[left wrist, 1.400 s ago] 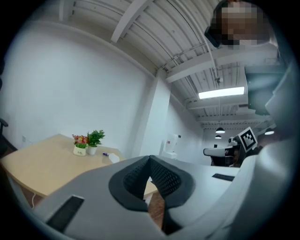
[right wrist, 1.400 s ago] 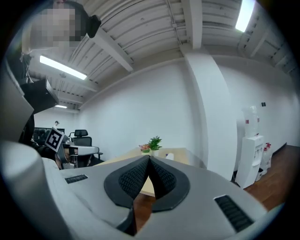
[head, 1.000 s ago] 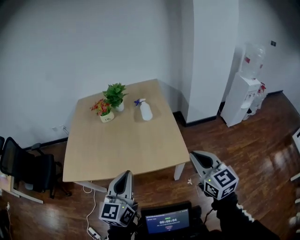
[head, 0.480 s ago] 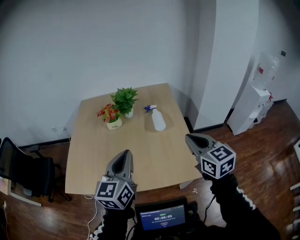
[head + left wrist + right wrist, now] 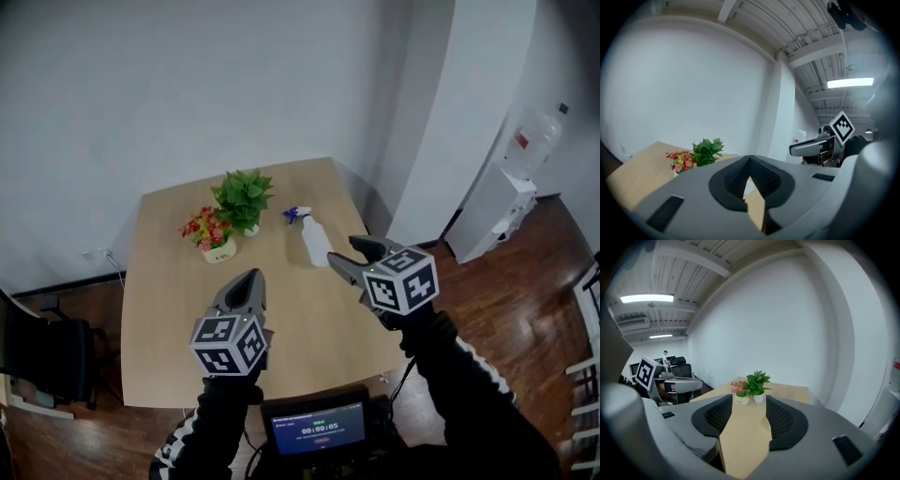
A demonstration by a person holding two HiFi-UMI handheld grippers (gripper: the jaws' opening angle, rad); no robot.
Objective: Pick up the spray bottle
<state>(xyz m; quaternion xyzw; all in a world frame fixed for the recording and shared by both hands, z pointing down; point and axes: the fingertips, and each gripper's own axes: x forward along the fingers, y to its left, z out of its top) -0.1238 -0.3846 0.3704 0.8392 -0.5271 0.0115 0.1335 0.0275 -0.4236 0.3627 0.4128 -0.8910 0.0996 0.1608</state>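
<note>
The white spray bottle with a blue trigger stands upright on the light wooden table, to the right of the two plants. My right gripper hovers just right of and nearer than the bottle, apart from it; its jaws are opening with nothing between them. In the right gripper view its gripper frames the plants, and the bottle is hidden there. Left of the bottle and nearer, my left gripper is over the table, its pads meeting at the tips, holding nothing.
A green potted plant and a pot of red flowers stand on the table left of the bottle. A white pillar and a water dispenser are at the right. A black chair stands at the left.
Both grippers have moved forward from beyond the table's near edge to over it, closer to the bottle. The right gripper's jaws have gone from shut to parted.
</note>
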